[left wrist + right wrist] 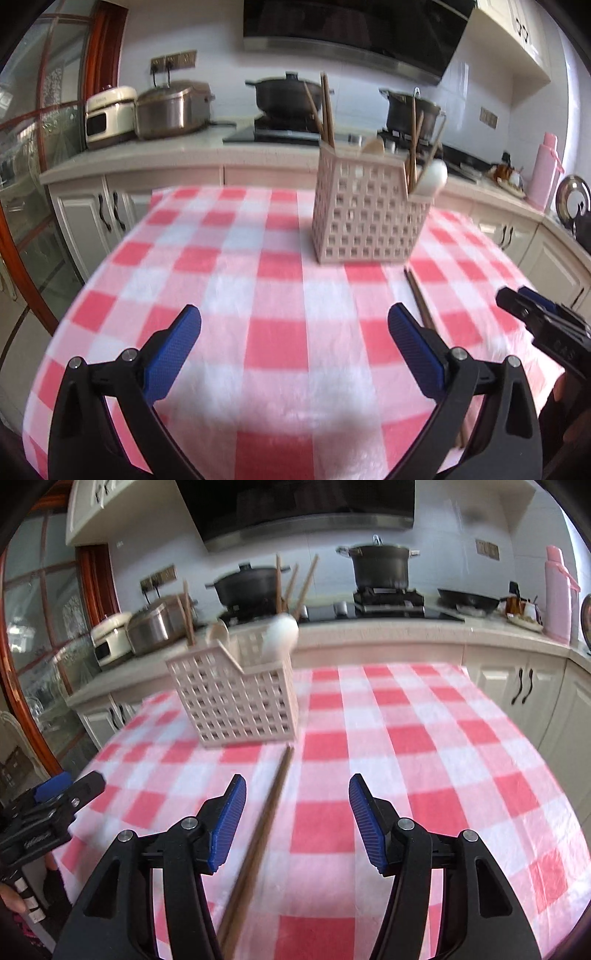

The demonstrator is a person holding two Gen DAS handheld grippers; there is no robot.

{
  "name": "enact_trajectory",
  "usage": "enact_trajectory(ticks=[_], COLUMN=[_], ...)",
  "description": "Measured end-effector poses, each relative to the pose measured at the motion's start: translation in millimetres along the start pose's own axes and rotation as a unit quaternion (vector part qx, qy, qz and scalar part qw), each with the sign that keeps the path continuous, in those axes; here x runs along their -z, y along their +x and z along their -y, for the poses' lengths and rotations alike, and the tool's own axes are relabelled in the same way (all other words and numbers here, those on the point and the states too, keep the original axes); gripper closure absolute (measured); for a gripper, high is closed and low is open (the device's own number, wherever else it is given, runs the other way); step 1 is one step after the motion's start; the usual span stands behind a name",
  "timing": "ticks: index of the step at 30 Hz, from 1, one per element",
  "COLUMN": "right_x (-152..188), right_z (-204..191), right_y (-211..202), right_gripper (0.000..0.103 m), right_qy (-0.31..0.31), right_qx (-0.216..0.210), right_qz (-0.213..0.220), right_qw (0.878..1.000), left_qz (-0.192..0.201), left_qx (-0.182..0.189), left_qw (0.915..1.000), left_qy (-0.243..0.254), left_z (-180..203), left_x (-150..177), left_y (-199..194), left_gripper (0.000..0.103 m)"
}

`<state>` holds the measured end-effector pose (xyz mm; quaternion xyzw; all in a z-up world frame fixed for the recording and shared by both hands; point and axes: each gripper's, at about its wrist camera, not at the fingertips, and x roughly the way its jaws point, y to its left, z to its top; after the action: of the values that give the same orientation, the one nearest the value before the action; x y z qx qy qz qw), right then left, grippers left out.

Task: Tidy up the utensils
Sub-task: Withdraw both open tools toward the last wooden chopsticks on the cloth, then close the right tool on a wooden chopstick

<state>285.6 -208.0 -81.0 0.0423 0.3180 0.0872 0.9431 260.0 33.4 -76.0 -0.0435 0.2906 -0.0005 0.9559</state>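
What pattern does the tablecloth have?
The tablecloth has a red, pink and white check pattern. It shows best in the right wrist view.

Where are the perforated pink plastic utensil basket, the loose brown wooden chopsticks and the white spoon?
perforated pink plastic utensil basket (360, 218), left wrist view, front lattice wall.
loose brown wooden chopsticks (271, 801), right wrist view, mid-shaft, lying on the tablecloth.
white spoon (280, 634), right wrist view, its bowl above the basket rim.

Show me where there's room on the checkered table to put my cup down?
Bare cloth lies left of the basket, toward the tablecloth edge by the cabinets, and between the left gripper fingers. Right of the chopsticks is free too. It's crowded where the chopsticks meet the basket, near the right gripper.
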Motion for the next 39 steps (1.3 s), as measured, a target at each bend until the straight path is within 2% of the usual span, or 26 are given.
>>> enact_trajectory(ticks=[3,8,10,15,24,39], right_x=[5.0,1.1,-1.9,-7.5,-10.9,-17.5], right_z=[0.2,-10.2,-13.5,-20.6,-32.2,-36.5], right_y=[11.2,32.4,42.6,70.2,86.0,104.0], right_gripper=[0.047,0.049,0.052,0.071,0.085,0.087], right_qy=[0.002,-0.011,-0.009,-0.011,-0.029,-0.035], right_qx=[0.005,0.015,0.018,0.033,0.036,0.049], right_qz=[-0.018,-0.039,-0.049,-0.086,-0.104,-0.124], right_qw=[1.0,0.999,0.999,0.996,0.994,0.99], left_qz=[-0.01,-0.004,-0.003,-0.001,-0.001,-0.006], left_qx=[0.001,-0.017,-0.018,-0.028,-0.031,-0.033], left_qw=[0.9999,0.9997,0.9997,0.9995,0.9995,0.9994], left_qy=[0.008,0.017,0.014,0.014,0.008,0.009], left_z=[2.1,4.2,2.5,-3.5,-9.8,-8.5], left_x=[12.2,21.3,20.3,18.7,19.1,21.9], left_y=[2.8,4.5,5.0,6.7,9.2,10.7], left_gripper=[0.005,0.005,0.005,0.005,0.005,0.005])
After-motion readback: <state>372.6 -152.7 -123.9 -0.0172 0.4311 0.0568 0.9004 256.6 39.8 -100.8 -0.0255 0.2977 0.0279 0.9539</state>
